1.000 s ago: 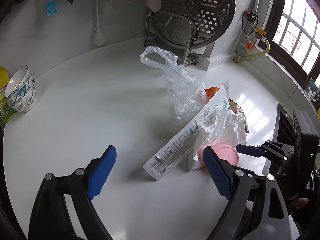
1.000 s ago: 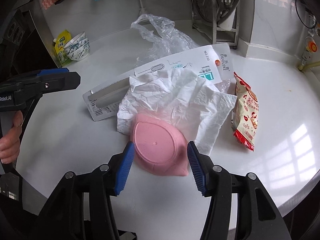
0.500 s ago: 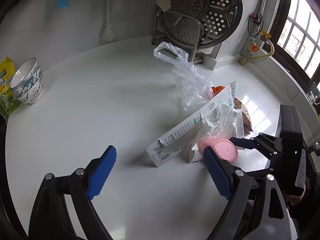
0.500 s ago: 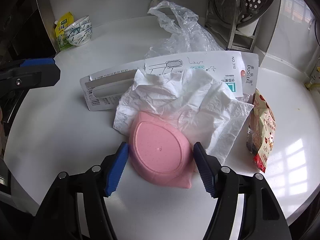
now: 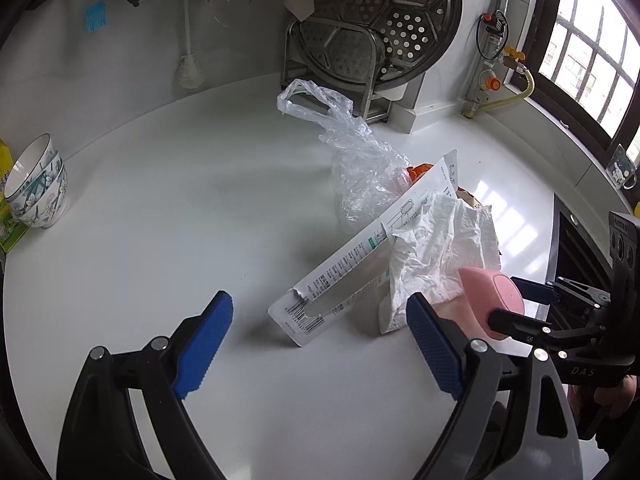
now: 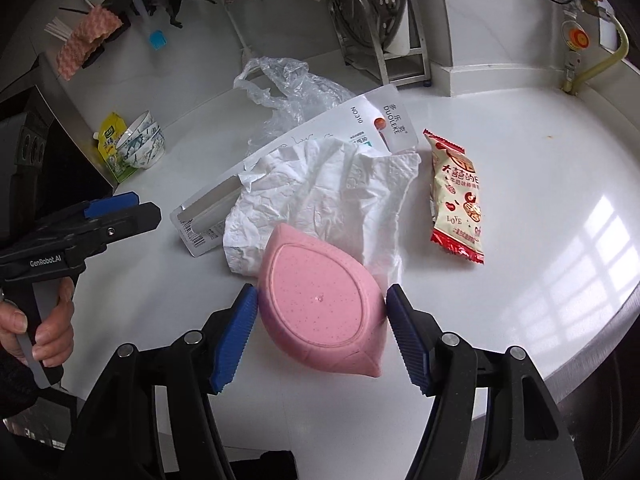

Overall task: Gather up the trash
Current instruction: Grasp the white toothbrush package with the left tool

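An upturned pink dish (image 6: 320, 300) sits tilted at the counter's near edge, and my right gripper (image 6: 320, 300) is shut on it, a blue pad against each side. In the left wrist view the dish (image 5: 492, 296) shows at the right, between the right gripper's fingers (image 5: 532, 286). A crumpled white tissue (image 6: 320, 196) lies partly under the dish, over a long packaging card (image 6: 200, 216). A clear plastic bag (image 6: 292, 84) lies behind them, a red snack wrapper (image 6: 456, 196) to the right. My left gripper (image 5: 318, 304) hovers open just short of the card (image 5: 340, 276), holding nothing.
Stacked patterned bowls (image 5: 36, 184) and a yellow pouch (image 6: 110, 140) stand at the far left. A metal steamer rack (image 5: 380, 28) stands against the back wall. The counter's rounded edge (image 6: 580, 340) runs close on the right. A hand (image 6: 44, 320) holds the left gripper's handle.
The right gripper's jaws widened and came around the pink dish, which now stands tilted. The right hand rolled and drew back a little. The left gripper stayed open and shifted only slightly.
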